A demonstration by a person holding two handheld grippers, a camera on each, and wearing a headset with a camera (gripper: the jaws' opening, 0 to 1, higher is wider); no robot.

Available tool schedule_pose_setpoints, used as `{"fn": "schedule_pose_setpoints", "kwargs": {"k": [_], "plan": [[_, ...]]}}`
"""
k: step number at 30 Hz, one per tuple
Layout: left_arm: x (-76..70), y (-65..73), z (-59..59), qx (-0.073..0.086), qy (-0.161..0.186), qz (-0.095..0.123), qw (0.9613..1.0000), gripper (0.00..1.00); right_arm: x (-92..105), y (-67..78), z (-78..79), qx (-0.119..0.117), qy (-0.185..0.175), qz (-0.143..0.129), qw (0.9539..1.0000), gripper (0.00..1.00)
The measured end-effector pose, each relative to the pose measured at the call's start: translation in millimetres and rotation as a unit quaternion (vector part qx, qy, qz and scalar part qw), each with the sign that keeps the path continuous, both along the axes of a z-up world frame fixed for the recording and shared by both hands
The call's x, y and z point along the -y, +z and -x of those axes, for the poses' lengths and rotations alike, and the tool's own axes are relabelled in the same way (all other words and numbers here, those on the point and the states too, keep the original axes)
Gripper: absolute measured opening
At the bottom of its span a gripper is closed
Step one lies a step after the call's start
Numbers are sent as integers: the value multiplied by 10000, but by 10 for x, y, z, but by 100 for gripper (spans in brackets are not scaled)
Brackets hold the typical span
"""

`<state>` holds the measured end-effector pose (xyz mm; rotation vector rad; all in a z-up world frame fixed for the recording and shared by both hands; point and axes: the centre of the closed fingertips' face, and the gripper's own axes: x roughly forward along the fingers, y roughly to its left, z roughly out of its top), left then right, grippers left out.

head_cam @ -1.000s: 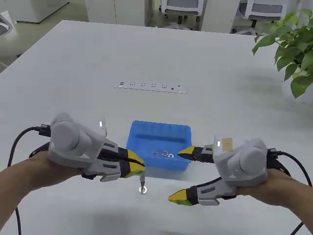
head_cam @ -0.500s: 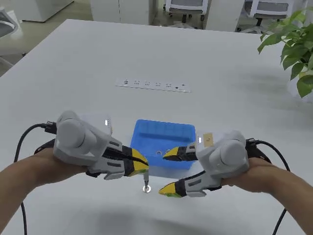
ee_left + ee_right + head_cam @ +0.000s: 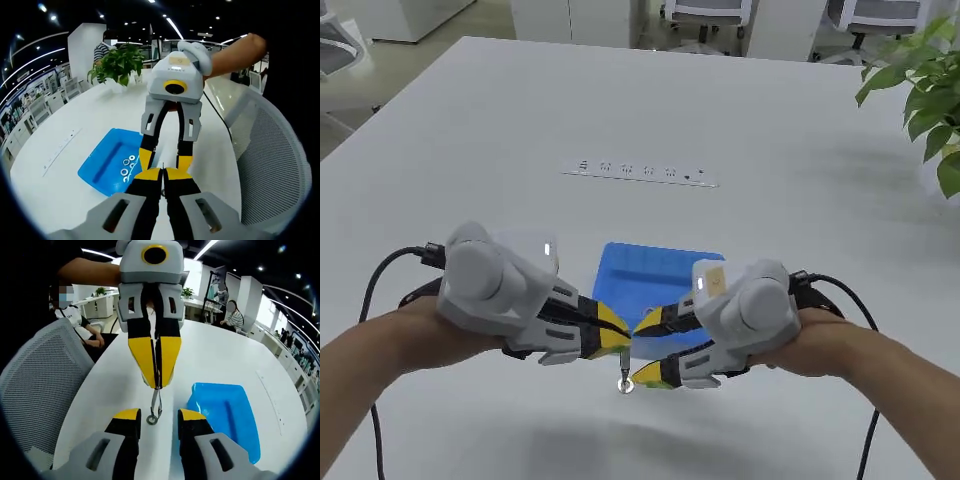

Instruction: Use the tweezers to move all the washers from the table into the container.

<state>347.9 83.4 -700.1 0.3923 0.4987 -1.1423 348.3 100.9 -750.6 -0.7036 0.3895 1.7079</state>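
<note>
My left gripper [image 3: 618,335] is shut on thin metal tweezers [image 3: 624,365] that point down at the table. The tweezer tips [image 3: 156,401] meet a small metal washer [image 3: 151,420], also seen just below the grippers [image 3: 625,386]. My right gripper [image 3: 642,350] faces the left one, open, with one jaw on either side of the tweezers [image 3: 160,415]. Just behind both grippers sits the blue container [image 3: 660,268]. Several washers [image 3: 127,167] lie inside the container [image 3: 102,165]. From the left gripper [image 3: 163,174], the tweezers show as a thin line.
A white power strip [image 3: 640,172] lies farther back on the white table [image 3: 470,130]. A green plant [image 3: 930,100] stands at the right edge. Office chairs stand beyond the far edge, and a mesh chair [image 3: 270,165] is close to the near side.
My right gripper has moved left toward the left gripper, and its open jaws now straddle the tweezers. The left gripper, tweezers and washer have stayed roughly in place.
</note>
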Motion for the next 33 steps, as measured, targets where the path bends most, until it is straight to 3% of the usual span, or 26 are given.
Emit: {"fn": "schedule_pose_setpoints", "kwargs": {"k": [14,33], "plan": [[4,-3,2,-4,-64,-45,10000,5,-98,-138,47,236,572,279,9977,18],[-18,-5,13,-6,-74,-75,9999,5,-121,-197,93,186,798,470,9955,10]]}}
